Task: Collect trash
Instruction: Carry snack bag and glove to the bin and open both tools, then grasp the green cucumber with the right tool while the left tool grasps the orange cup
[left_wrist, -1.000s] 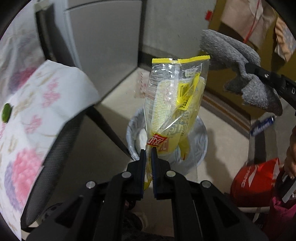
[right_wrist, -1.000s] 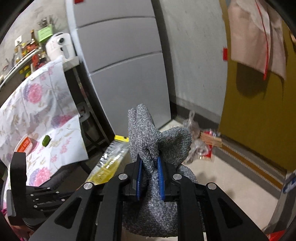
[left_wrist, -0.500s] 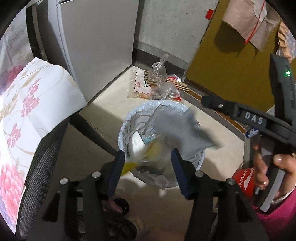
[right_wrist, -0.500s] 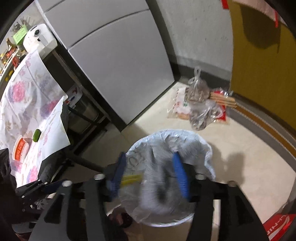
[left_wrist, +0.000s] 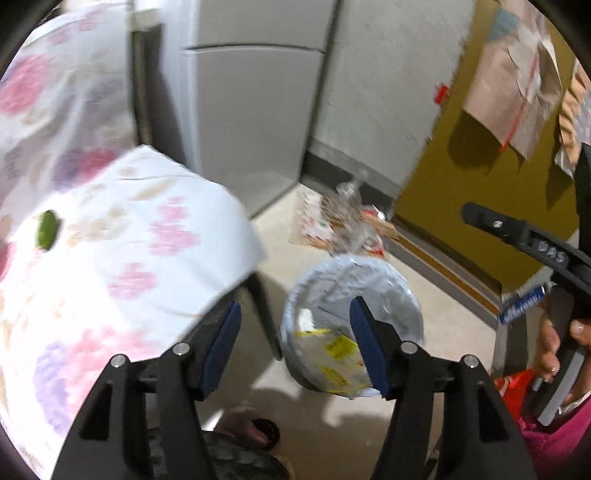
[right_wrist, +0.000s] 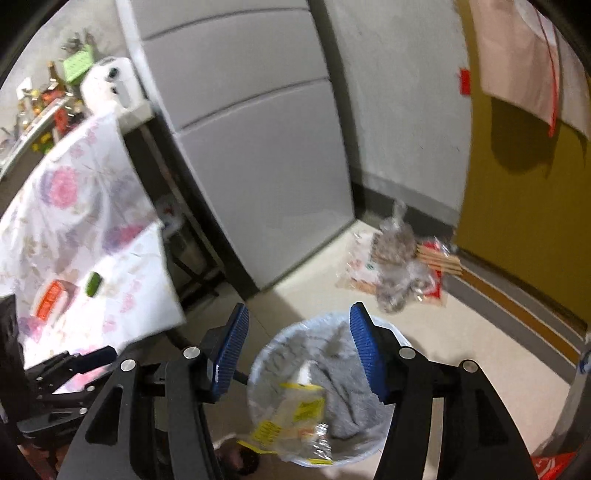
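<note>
the left gripper (left_wrist: 295, 336) hangs above the floor with its jaws opening and wide apart, nothing between the blue pads; through the gap the trash bin (left_wrist: 402, 284) shows below, lined with a pale plastic bag. the yellow-and-clear wrapper (left_wrist: 334, 350) lies inside the bin, against the near wall. the picture is blurred.

the right gripper (right_wrist: 299, 350) is released too, its jaws spread and empty, pointing down over the same trash bin (right_wrist: 266, 354). in this view the grey cloth (right_wrist: 343, 384) sits crumpled in the bin, filling its far and right side, and the yellow-and-clear wrapper (right_wrist: 295, 410) rests on the near side, partly over the cloth, with one end reaching the near rim. a small white scrap (right_wrist: 304, 371) pokes up between them.

to the left stands a table (right_wrist: 147, 314) under a flowered cloth, carrying a small green object (right_wrist: 92, 283) and an orange packet (right_wrist: 50, 301). a grey refrigerator (right_wrist: 258, 166) stands behind the bin. on the floor by the wall, beyond the bin, lies a heap of plastic bags and packets (right_wrist: 399, 277), well apart from the bin. in the left view a person's hand (left_wrist: 554, 339) grips the handle of the right gripper at the right edge, with a pink sleeve below it.
</note>
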